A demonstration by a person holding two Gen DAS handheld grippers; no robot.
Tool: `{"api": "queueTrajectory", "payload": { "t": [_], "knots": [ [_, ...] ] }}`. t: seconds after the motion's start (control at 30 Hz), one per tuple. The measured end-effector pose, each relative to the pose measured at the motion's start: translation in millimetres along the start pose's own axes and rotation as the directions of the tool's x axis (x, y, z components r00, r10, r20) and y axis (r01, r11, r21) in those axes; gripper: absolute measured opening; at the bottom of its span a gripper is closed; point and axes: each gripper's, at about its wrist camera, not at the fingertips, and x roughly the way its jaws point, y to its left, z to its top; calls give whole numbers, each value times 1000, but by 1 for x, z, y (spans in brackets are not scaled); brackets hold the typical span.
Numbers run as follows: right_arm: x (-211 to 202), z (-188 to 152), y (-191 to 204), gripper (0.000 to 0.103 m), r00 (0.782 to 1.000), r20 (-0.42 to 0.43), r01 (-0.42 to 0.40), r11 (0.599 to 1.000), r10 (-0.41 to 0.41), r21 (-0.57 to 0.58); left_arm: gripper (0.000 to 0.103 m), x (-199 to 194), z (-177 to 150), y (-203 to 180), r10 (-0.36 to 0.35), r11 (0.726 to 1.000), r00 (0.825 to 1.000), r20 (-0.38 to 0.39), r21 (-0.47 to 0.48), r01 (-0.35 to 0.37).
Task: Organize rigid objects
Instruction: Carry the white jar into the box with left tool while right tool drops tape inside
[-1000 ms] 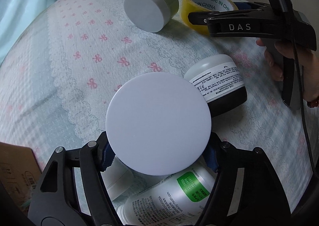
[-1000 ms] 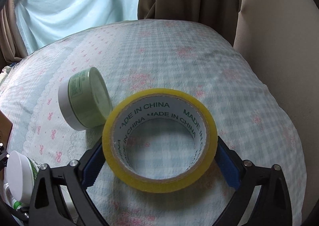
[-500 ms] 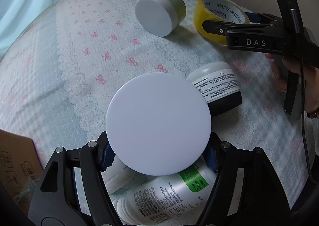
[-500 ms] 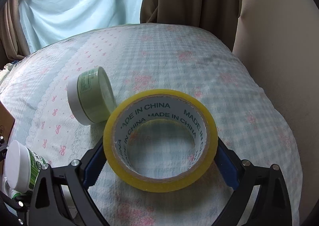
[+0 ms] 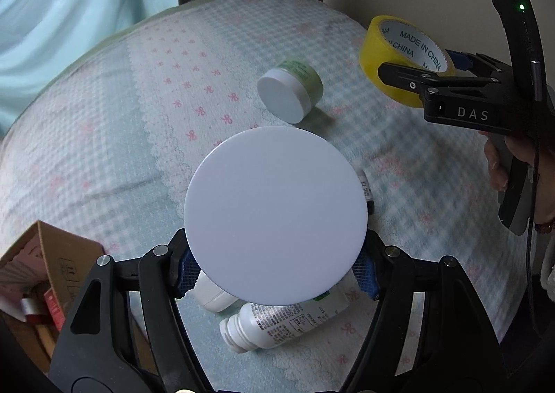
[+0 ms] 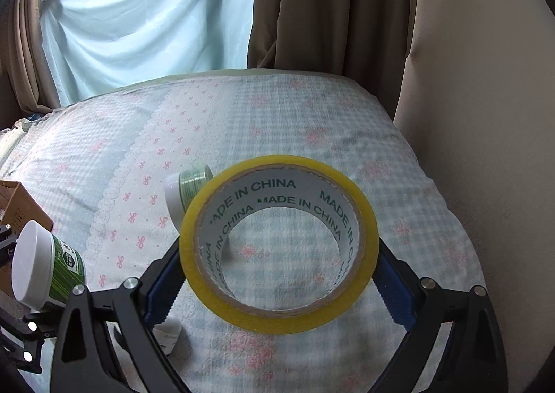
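Observation:
My left gripper (image 5: 275, 271) is shut on a green jar with a white lid (image 5: 275, 216), held above the bed; the jar also shows in the right wrist view (image 6: 45, 271). My right gripper (image 6: 277, 285) is shut on a yellow tape roll (image 6: 279, 244) printed MADE IN CHINA, held in the air at the right; the roll also shows in the left wrist view (image 5: 402, 56). A second green jar with a white lid (image 5: 289, 94) lies on its side on the bedspread. A white bottle (image 5: 281, 320) lies below the held jar.
An open cardboard box (image 5: 45, 275) with items inside stands at the lower left. A dark jar (image 5: 367, 191) is mostly hidden behind the held lid. A small white container (image 5: 211, 296) lies by the bottle. A beige wall (image 6: 485, 150) borders the bed's right edge.
Both grippers have risen well above the bed with their objects. The items on the bedspread now look smaller and farther away, and the cardboard box has come into view.

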Motion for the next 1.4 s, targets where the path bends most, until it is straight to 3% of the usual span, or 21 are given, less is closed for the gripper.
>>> {"api": "queueTrajectory", "payload": {
  "t": [0.43,0.73,1.03,1.4],
  "knots": [
    [-145,81,36,96,997,61,-40,999,40,-13,68,-173,18,30,82,988,989,125,-138,-65],
    [-227,121,108,96,988,64,-135,989,138,-54,68,-272,-6,84,176,958,974,142,-252,-136],
    [-251,132,220,96,971,6,-236,967,237,-92,68,-332,-59,170,210,930,969,127,-333,-158],
    [-222,112,338,96,962,-108,-250,968,252,37,68,-340,-113,287,204,934,978,51,-311,-179]
  ]
}}
